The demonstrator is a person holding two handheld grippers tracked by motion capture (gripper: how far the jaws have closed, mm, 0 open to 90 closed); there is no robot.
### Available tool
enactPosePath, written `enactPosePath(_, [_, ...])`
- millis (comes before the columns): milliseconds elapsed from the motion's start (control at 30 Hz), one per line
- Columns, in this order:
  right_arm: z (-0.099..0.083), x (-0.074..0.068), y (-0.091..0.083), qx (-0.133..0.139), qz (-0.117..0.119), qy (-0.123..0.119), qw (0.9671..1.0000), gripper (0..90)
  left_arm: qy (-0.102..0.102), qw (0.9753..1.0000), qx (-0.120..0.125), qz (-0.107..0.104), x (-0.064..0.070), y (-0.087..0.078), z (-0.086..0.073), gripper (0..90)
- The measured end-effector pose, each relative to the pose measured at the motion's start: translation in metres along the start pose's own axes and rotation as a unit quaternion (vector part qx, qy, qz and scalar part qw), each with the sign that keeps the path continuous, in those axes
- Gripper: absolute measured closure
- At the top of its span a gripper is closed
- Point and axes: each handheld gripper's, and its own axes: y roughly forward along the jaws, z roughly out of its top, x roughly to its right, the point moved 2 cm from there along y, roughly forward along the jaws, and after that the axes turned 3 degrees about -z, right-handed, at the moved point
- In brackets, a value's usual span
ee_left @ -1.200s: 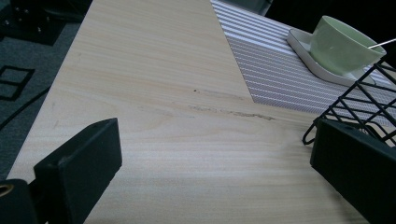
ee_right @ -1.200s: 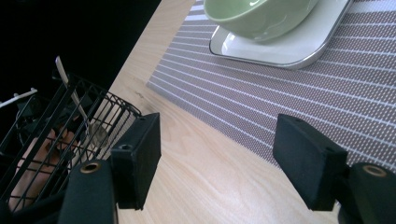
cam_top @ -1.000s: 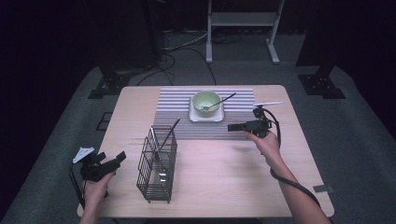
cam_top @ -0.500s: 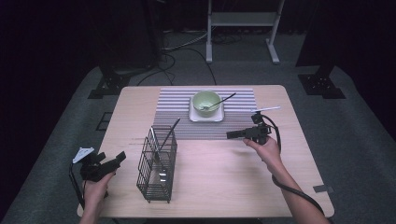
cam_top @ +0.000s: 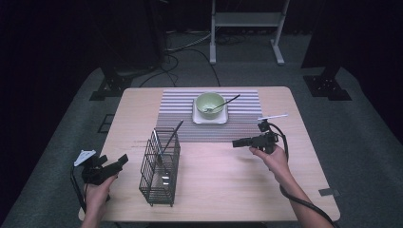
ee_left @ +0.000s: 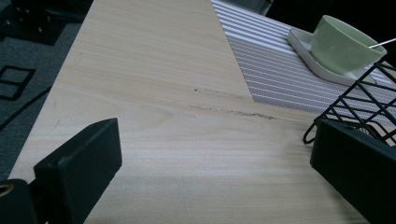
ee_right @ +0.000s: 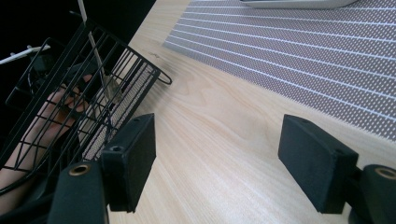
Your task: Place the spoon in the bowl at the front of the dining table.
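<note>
A black wire basket [cam_top: 160, 167] stands on the wooden table, left of centre, with a dark-handled utensil [cam_top: 172, 136] leaning out of it. On the striped placemat [cam_top: 247, 118] a green bowl [cam_top: 210, 102] rests on a white square plate [cam_top: 209, 117], a utensil [cam_top: 228, 101] propped in it. My left gripper [cam_top: 122, 159] is held open left of the basket, nothing between its jaws [ee_left: 215, 154]. My right gripper [cam_top: 236, 143] hovers open over bare wood right of the basket [ee_right: 84, 93], pointing toward it, jaws wide [ee_right: 217, 144].
The basket corner [ee_left: 369, 105] lies just right of my left jaws, with the bowl [ee_left: 345, 44] beyond. The placemat [ee_right: 303, 51] edge runs ahead of my right jaws. Dark floor, cables and a stand frame [cam_top: 247, 28] surround the table.
My right gripper has drawn back from the placemat's right side toward the person and slightly left, now over bare wood. The left gripper has stayed put.
</note>
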Motion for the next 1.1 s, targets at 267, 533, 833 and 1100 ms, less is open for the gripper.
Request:
enactPosePath(267, [-0.009, -0.001, -0.004, 0.003, 0.004, -0.001, 1.0000, 26.5, 0.001, 1.0000, 0.000, 0.000, 0.000, 0.000, 0.000, 1.0])
enactPosePath(533, [-0.018, -0.004, -0.007, 0.002, 0.007, -0.005, 1.0000, 26.5, 0.001, 1.0000, 0.000, 0.000, 0.000, 0.000, 0.000, 1.0])
enactPosePath(833, [-0.027, -0.007, -0.010, 0.001, 0.011, -0.008, 0.9999, 26.5, 0.001, 1.0000, 0.000, 0.000, 0.001, 0.000, 0.000, 1.0])
enactPosePath(1100, [-0.035, -0.011, -0.010, 0.001, 0.017, -0.014, 0.9998, 26.5, 0.002, 1.0000, 0.000, 0.000, 0.001, 0.000, 0.000, 1.0])
